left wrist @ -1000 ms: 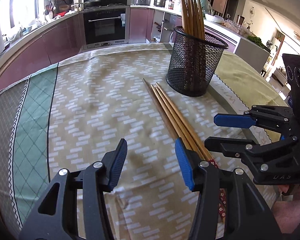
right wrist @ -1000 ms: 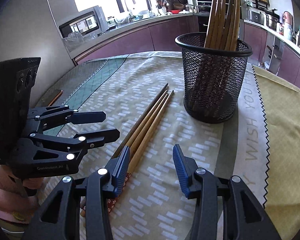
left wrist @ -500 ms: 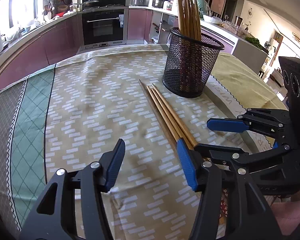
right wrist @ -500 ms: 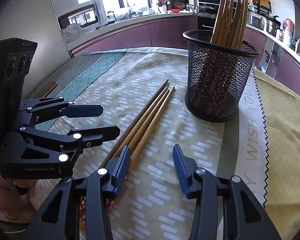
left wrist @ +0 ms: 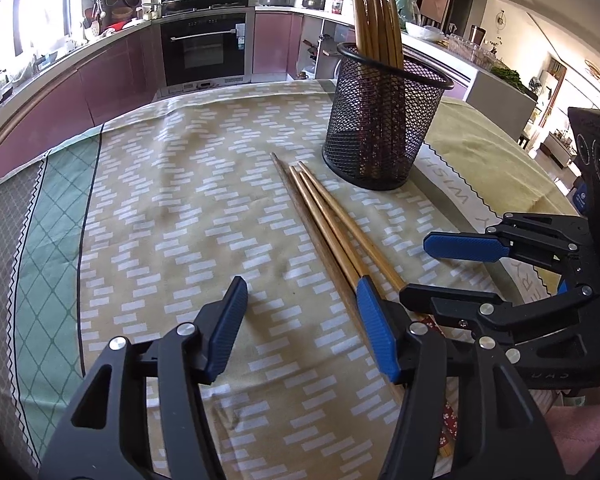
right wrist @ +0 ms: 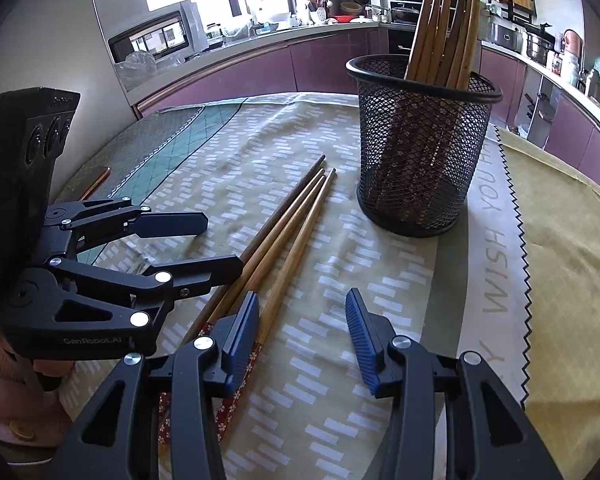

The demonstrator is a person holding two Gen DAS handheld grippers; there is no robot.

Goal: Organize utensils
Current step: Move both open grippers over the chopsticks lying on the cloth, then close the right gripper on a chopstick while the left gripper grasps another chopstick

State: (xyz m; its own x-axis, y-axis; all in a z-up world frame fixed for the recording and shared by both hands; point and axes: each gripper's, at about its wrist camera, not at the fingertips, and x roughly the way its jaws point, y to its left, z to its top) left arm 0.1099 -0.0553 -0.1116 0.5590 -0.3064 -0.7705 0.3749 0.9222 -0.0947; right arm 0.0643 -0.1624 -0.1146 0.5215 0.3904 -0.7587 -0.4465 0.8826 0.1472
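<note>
Three chopsticks (left wrist: 332, 224) are laid on the bench, tips toward one o'clock, near the holder (left wrist: 384, 128). The left gripper (left wrist: 302, 316) is opening, nothing gripped; the sticks are passed under its right jaw. The right gripper (right wrist: 302, 330) is held half-open, empty, sticks under its left jaw. The handle ends are hidden.

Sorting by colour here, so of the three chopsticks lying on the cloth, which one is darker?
The dark chopstick on the outside, farthest from the mesh holder; the two lighter chopsticks beside it are golden.
</note>
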